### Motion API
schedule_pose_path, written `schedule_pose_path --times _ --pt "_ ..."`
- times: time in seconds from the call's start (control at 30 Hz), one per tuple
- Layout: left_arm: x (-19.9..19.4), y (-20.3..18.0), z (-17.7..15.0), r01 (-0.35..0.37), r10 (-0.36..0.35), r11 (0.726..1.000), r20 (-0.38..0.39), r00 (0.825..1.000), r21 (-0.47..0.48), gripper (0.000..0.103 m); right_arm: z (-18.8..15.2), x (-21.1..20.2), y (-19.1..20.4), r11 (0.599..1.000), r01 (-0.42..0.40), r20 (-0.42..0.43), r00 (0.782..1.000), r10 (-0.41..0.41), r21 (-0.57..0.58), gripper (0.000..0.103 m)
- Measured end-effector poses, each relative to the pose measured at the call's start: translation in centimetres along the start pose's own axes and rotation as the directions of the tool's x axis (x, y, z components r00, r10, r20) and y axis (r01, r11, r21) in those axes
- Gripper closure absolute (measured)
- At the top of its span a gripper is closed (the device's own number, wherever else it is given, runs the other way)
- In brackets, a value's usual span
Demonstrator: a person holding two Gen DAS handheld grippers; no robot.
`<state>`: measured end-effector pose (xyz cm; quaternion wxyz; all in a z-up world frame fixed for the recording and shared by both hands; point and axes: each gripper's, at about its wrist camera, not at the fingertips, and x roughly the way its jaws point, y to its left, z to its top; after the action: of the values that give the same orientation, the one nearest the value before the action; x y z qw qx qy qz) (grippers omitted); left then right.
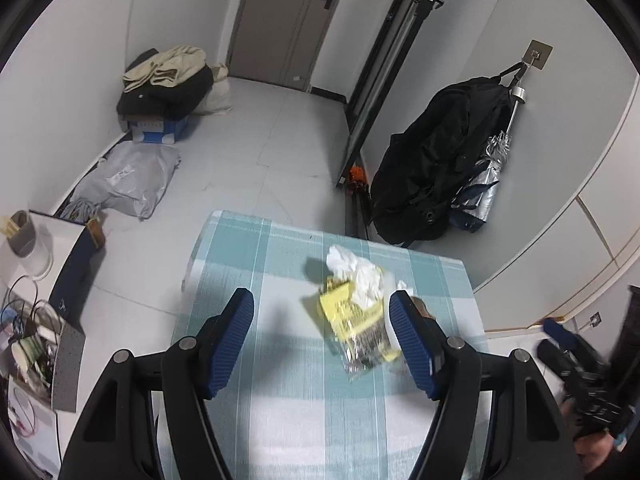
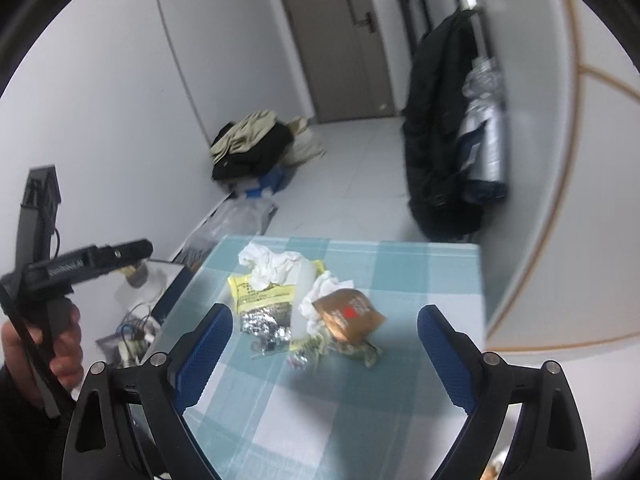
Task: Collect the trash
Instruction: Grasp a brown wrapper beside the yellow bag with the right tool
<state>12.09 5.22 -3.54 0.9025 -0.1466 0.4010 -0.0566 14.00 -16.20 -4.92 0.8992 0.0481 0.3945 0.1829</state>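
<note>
Spread wide and empty, both pairs of jaws: left gripper and right gripper each angled down over the checked teal tablecloth, nothing pinched between the blue pads.

Trash heaped in one loose pile toward the far half of the table. In the right wrist view, at 12 o'clock of the open jaws: crumpled white tissue at the back, yellow foil-lined snack wrapper to its 7 o'clock, brown paper packet with a red mark at the pile's 3 o'clock, small scraps and shreds at 6 o'clock. In the left wrist view, same pile pushed over to 2 o'clock, wrapper lying just inside the right-hand pad, not squeezed.

Step in hand, by the look of it: approach, no piece picked yet. Motion blur on the right wrist view, so exact contact hard to call, but pads seem clear of everything.

Next move likely: lower onto a single piece, straddle it, close gently. Foil and tissue light and crushable, apt to slip or drag neighbours along. No bin or bag for the trash visible in either view.
</note>
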Motion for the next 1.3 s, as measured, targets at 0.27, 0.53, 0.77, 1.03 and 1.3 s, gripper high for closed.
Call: schedule_pose_path --times 0.27,0.53,0.77,1.03,1.3 --pt "2.9 0.1 2.3 -0.006 0.007 0.997 -0.009 1.0 0.082 0.036 0.0 8.4 0.6 0.979 -0.068 -0.201 0.979 0.029 -0.19 0.01" --pt "5.1 2.7 2.4 0.033 -0.033 0.999 -0.095 0.995 0.001 0.036 -0.3 11.4 -1.6 0.97 -0.14 -0.254 0.963 0.086 -0.201 0.009" --pt "5.4 3.1 3.0 0.032 -0.035 0.999 -0.112 0.993 -0.031 0.036 -0.2 13.2 -1.8 0.94 -0.237 -0.322 0.935 0.153 -0.243 0.009" --pt "6.0 3.4 3.9 0.032 -0.038 0.998 -0.101 0.994 -0.061 0.036 -0.9 14.2 -2.0 0.937 -0.286 -0.393 0.9 0.19 -0.202 0.04" --pt "7.4 3.3 4.3 0.042 -0.052 0.996 -0.133 0.99 -0.078 0.036 -0.3 13.1 -3.6 0.949 -0.29 -0.361 0.904 0.229 -0.125 0.063"
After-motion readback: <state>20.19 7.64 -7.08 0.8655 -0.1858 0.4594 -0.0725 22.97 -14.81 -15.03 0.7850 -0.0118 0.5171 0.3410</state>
